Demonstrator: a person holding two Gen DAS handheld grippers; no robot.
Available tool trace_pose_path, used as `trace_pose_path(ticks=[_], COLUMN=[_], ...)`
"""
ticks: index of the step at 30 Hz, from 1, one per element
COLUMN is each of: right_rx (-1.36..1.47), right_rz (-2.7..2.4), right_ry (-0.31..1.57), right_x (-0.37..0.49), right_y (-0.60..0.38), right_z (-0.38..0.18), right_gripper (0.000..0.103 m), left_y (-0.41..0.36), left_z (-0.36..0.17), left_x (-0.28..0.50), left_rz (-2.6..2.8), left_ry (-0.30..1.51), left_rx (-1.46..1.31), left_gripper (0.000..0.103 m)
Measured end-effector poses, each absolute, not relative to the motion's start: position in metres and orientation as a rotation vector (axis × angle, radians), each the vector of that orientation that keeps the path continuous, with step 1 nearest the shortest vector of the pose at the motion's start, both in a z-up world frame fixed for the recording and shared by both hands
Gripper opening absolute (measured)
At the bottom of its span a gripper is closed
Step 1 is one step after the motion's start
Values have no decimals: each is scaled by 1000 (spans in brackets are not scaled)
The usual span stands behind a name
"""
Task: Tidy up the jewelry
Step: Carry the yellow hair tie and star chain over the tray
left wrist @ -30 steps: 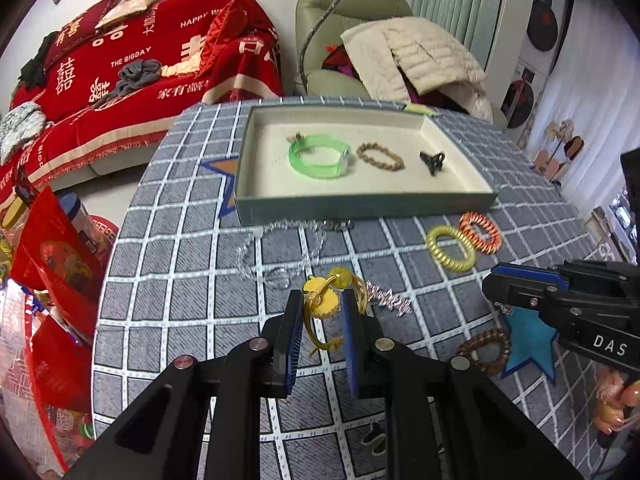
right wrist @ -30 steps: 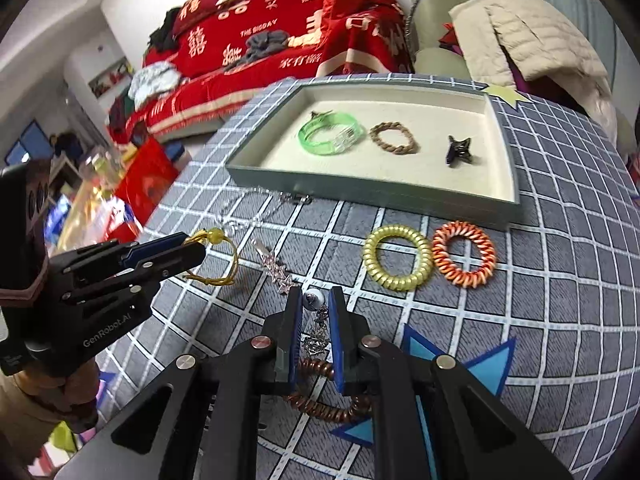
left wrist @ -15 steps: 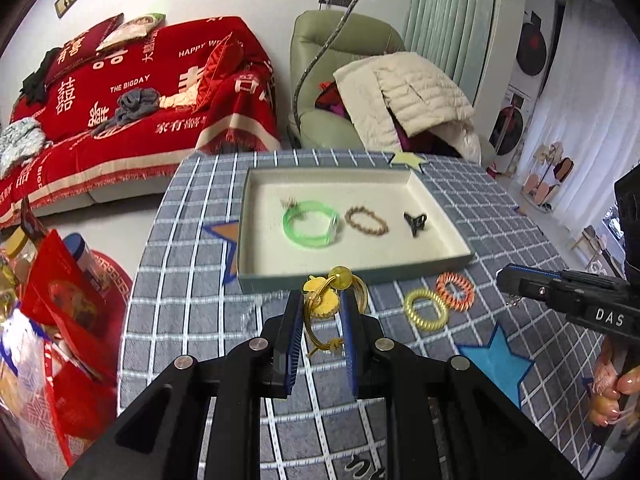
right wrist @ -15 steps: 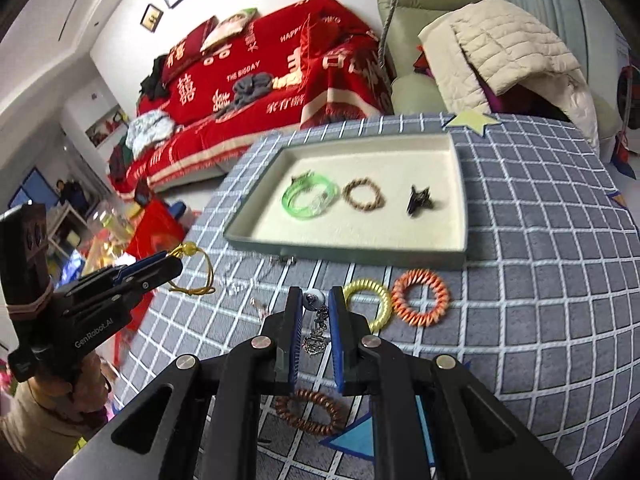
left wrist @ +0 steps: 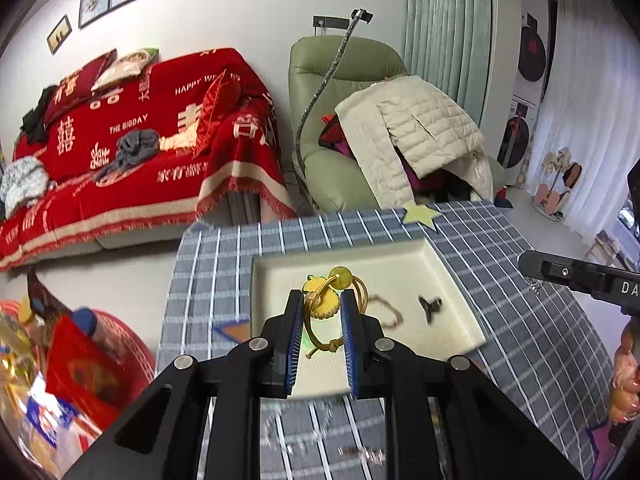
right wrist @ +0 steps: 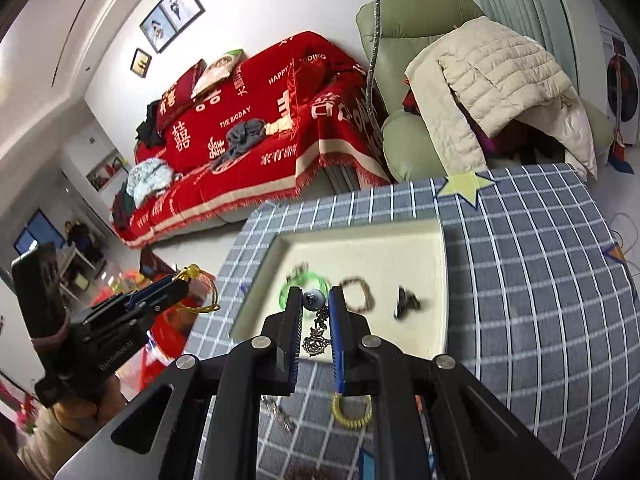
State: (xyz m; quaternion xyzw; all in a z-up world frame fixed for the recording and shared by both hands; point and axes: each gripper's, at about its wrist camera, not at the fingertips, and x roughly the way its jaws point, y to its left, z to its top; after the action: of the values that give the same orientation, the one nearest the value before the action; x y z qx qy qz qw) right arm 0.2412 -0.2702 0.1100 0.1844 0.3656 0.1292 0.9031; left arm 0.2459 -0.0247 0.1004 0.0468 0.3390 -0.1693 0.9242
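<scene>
Both hands are in the carrying step: each gripper holds one piece of jewelry in the air, and the tray [left wrist: 460, 276] lies just ahead of the jaws and below them.

The left gripper [left wrist: 320, 316] has its jaws clenched on a yellow cord bracelet [left wrist: 320, 312]. The cord makes a loop between the two blue pads. A round amber bead [left wrist: 340, 275] and a flat yellow charm stand above the jaw tips, and a knot of the cord hangs lower between the jaws. The piece looks light and loose, so I judge it can swing or catch on a pad when it is let go.

The right gripper [right wrist: 314, 312] has its jaws closed on a silver pendant chain [right wrist: 316, 338]. A dark round bead sits at the jaw tips and a small metal ornament hangs down between the pads.

In the tray, beyond the right jaws, three pieces already lie apart from each other: a green bangle [right wrist: 298, 282], a brown beaded bracelet [right wrist: 360, 294] and a small black clip [right wrist: 406, 302]. On the checked desk [right wrist: 540, 280], under the right jaws and near the camera, a yellow coil hair tie [right wrist: 352, 412] waits.

I think the next move calls for bringing each gripper down over a free part of the tray floor, away from the three pieces, and then opening the jaws low so that the cord and the chain do not tangle.
</scene>
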Motion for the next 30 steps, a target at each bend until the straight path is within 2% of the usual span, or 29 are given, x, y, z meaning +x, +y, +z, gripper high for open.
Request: trace_pose_path(ticks=[8, 21, 30], right_rx=[361, 355, 333], right_rz=[231, 162, 126], right_ry=[778, 871, 927], right_x=[288, 344, 362], right_y=[-271, -278, -275], right_z=[96, 21, -22], right_gripper=[14, 14, 14], left_y=[-40, -62, -70], left_z=[90, -2, -32], left_x=[297, 337, 344], left_rz=[-321, -321, -314], left_ry=[722, 867, 904], left_rx=[102, 122, 157], left_gripper=[40, 40, 40])
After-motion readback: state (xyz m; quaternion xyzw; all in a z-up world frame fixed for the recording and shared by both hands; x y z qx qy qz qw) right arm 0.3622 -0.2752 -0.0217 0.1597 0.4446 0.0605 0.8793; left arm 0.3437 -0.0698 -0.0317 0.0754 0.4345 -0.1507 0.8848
